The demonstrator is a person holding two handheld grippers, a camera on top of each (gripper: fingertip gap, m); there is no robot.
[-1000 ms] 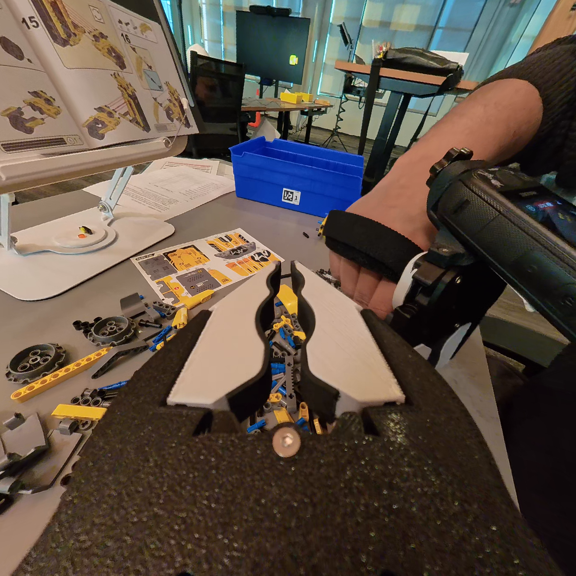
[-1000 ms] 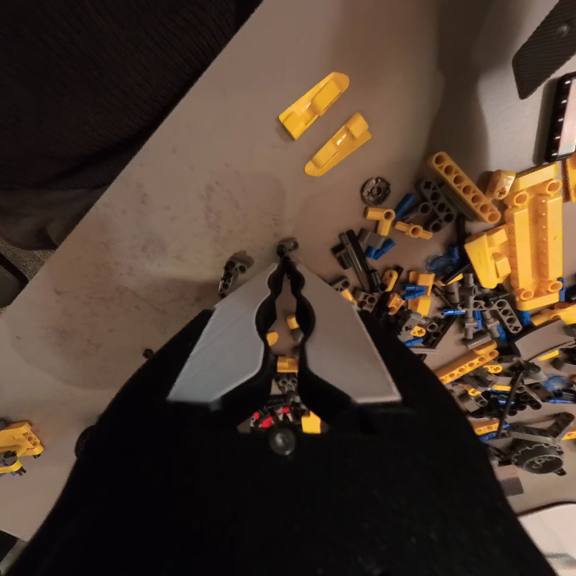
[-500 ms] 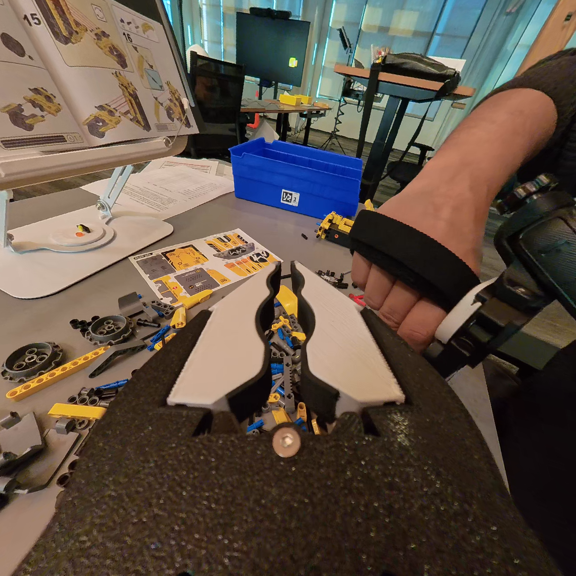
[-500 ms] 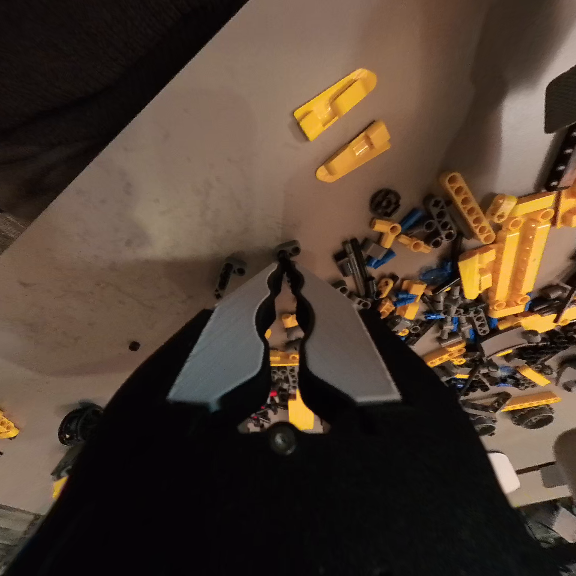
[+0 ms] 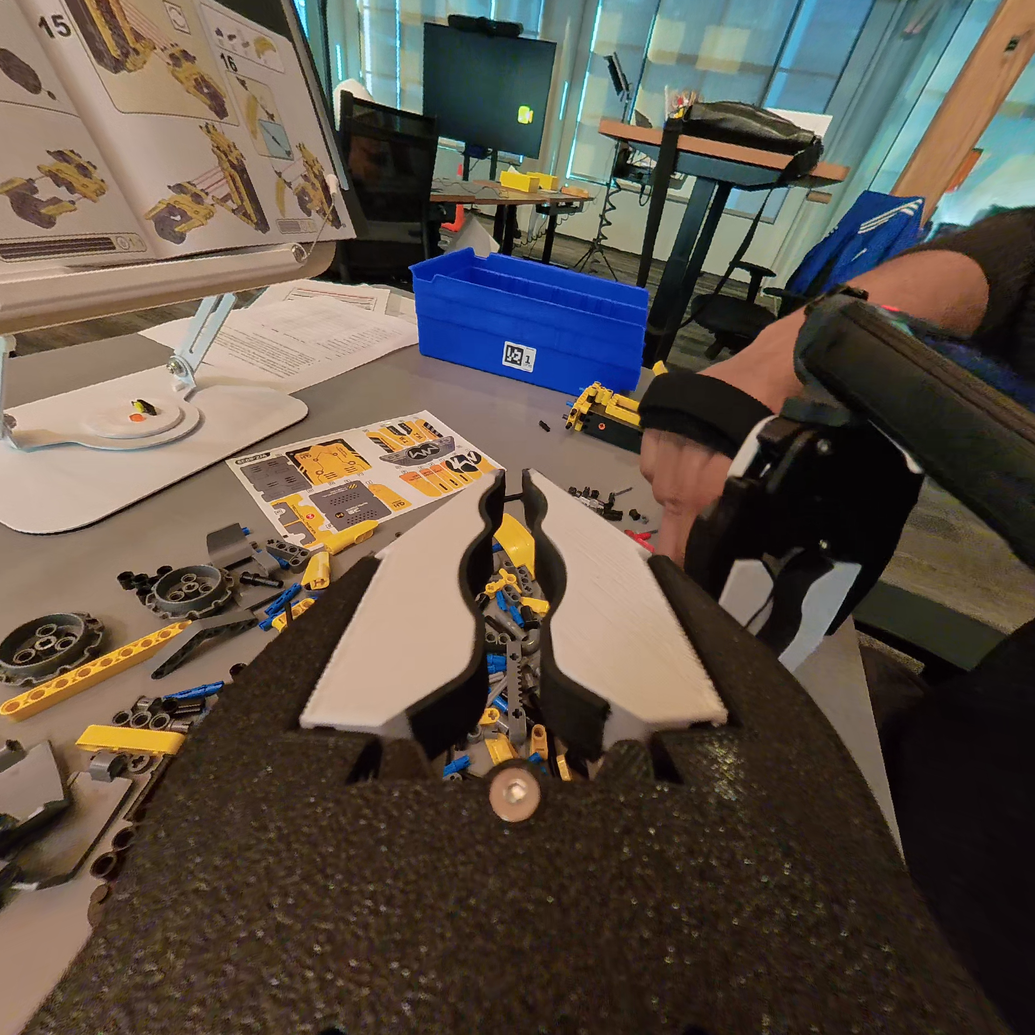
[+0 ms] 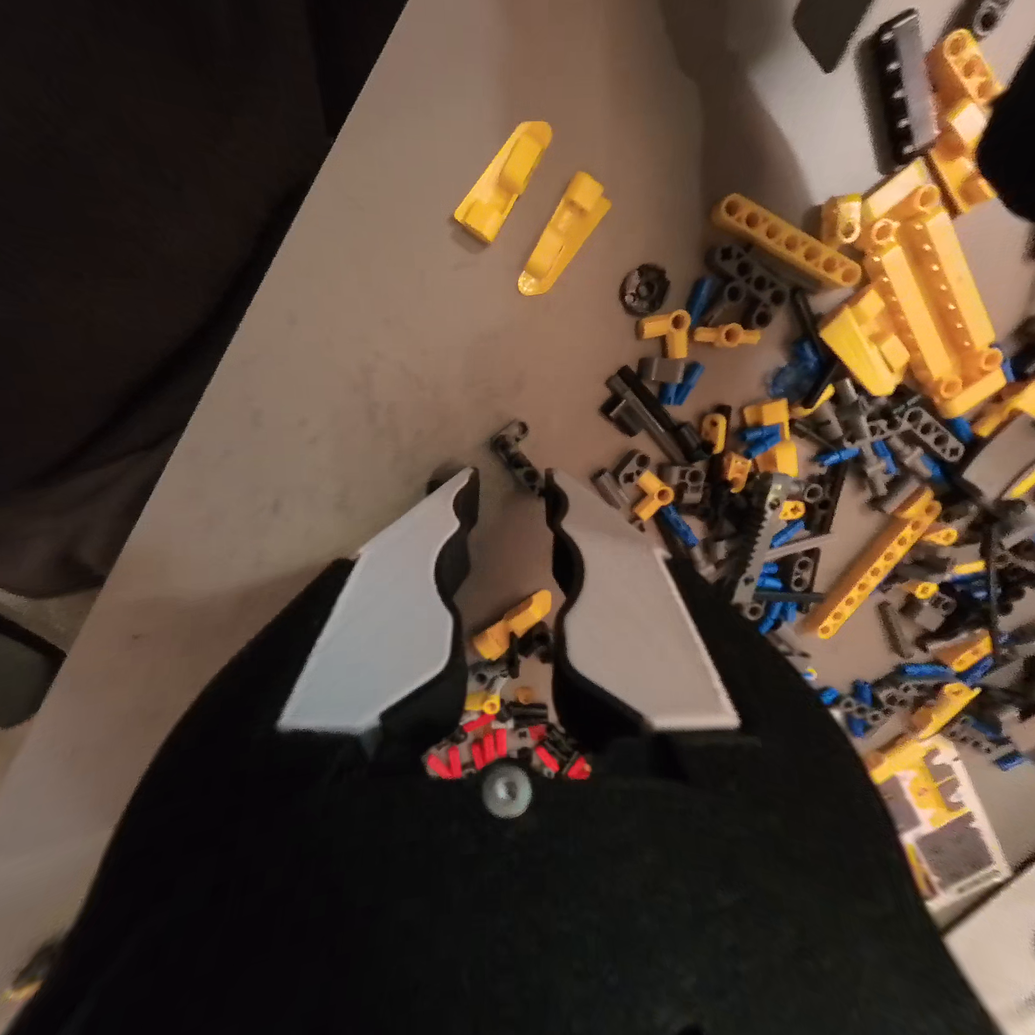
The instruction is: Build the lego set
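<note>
- Bricks (image 5: 507, 610) lie heaped on the table (image 5: 448, 403) under the left gripper (image 5: 512, 483). Its tips are almost together with a thin dark bit between them; whether it is gripped, I cannot tell.
- Right gripper (image 6: 512, 476) is spread and empty, with a dark link (image 6: 515, 453) at its 12 o'clock, yellow wedges (image 6: 504, 179) beyond, and more bricks at 3 o'clock.

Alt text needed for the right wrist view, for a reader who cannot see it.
The right gripper hangs open above a grey table, a small dark grey connector piece just beyond its fingertips. Two yellow wedge-shaped pieces lie apart, and a pile of yellow, blue and grey building pieces spreads alongside.
</note>
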